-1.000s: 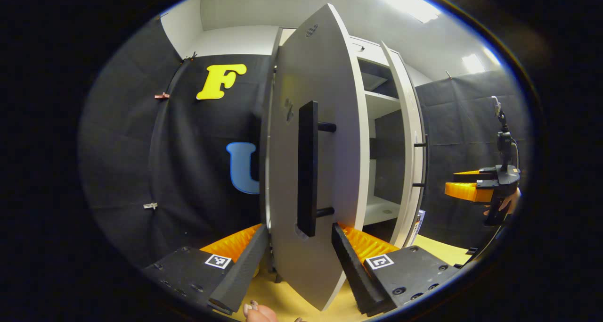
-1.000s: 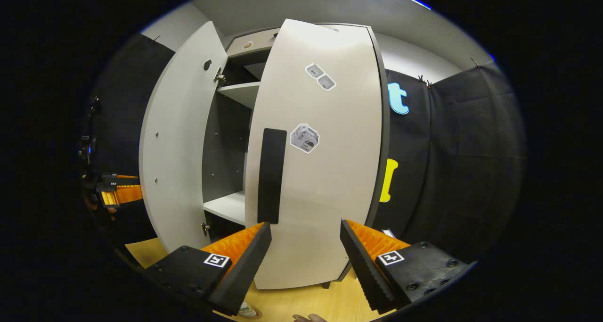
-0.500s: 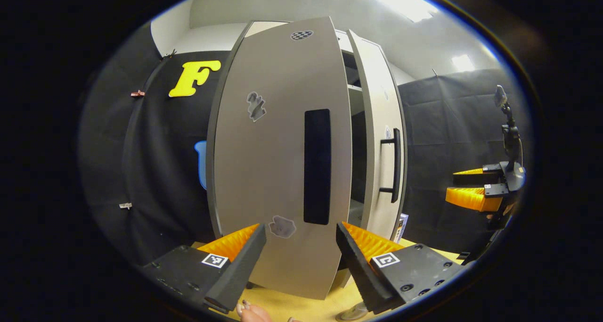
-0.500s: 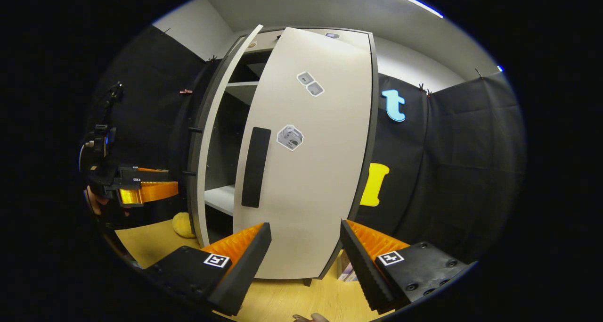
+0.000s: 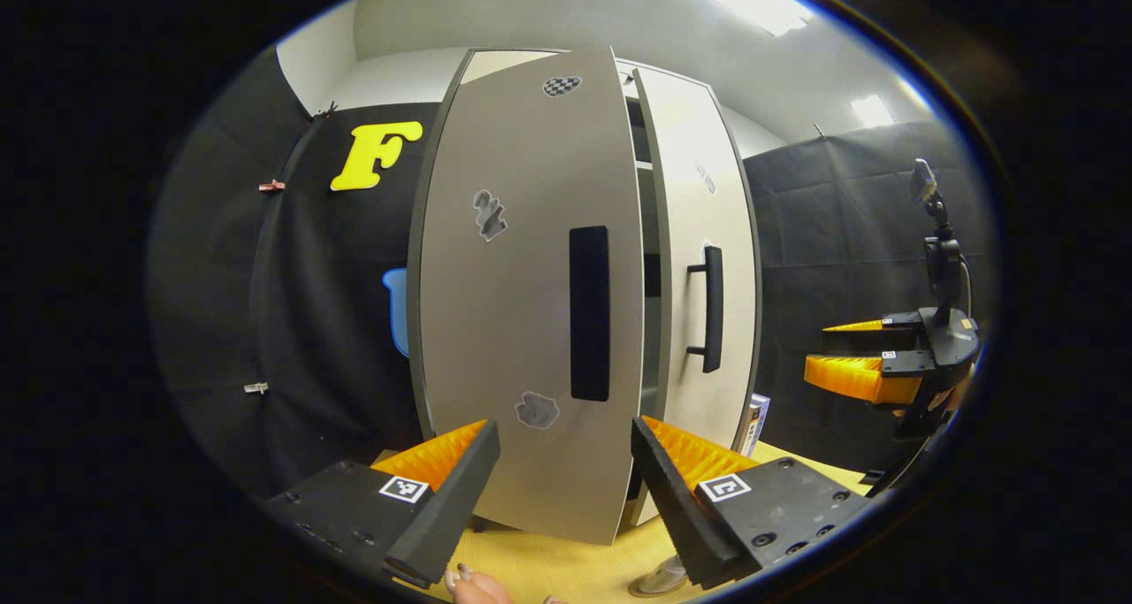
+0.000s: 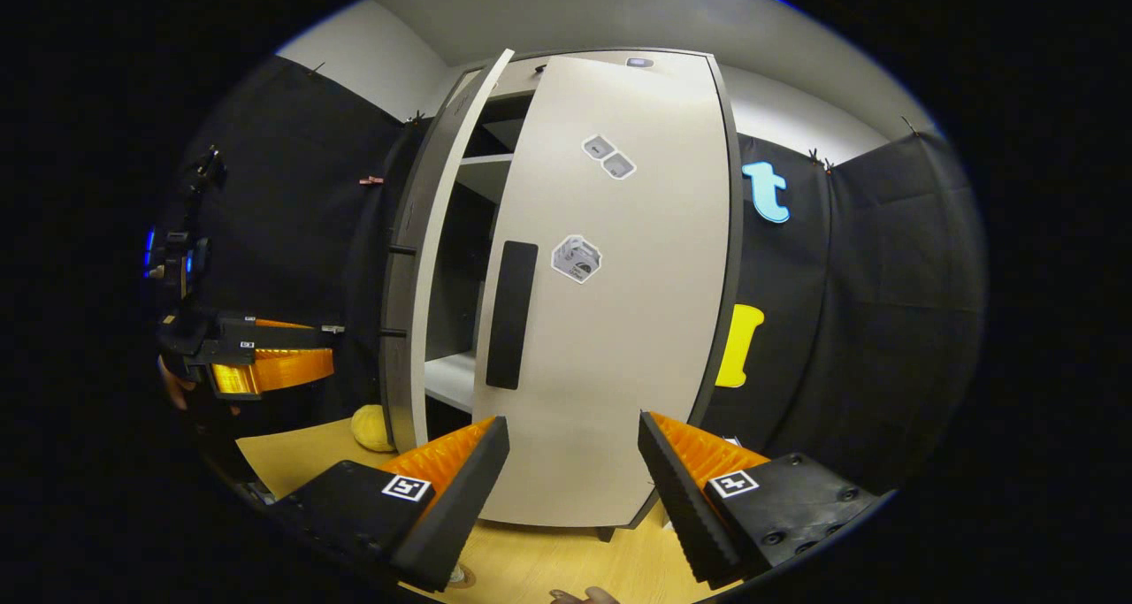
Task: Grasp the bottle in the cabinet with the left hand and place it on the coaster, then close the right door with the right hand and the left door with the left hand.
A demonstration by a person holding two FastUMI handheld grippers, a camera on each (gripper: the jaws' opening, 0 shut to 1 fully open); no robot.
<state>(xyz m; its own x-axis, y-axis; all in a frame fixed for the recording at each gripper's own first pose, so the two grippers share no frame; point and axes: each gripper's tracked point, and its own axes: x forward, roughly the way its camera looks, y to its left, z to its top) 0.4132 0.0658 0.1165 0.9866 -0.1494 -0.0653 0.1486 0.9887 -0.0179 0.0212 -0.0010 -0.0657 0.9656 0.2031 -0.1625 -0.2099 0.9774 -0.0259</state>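
The grey cabinet's left door (image 5: 513,321) faces me in the left gripper view, almost shut, its black handle (image 5: 590,312) straight ahead. My left gripper (image 5: 562,498) is open just short of it, holding nothing. A narrow dark gap separates this door from the right door (image 5: 721,233). In the right gripper view the right door (image 6: 619,321) stands close ahead, and my right gripper (image 6: 570,489) is open and empty before it. There the left door (image 6: 423,259) stands ajar, edge-on. A pale bottle (image 5: 659,577) peeks in at the bottom edge on the wooden table.
The right gripper (image 5: 871,365) hangs off to the right in the left gripper view; the left gripper (image 6: 261,356) sits at the left in the right gripper view. A yellow lump (image 6: 371,429) lies on the table (image 6: 292,449) by the cabinet's left foot. A white shelf (image 6: 447,378) shows inside.
The left door has swung from edge-on to nearly shut. The right door has closed further, narrowing the gap. Both grippers stay open.
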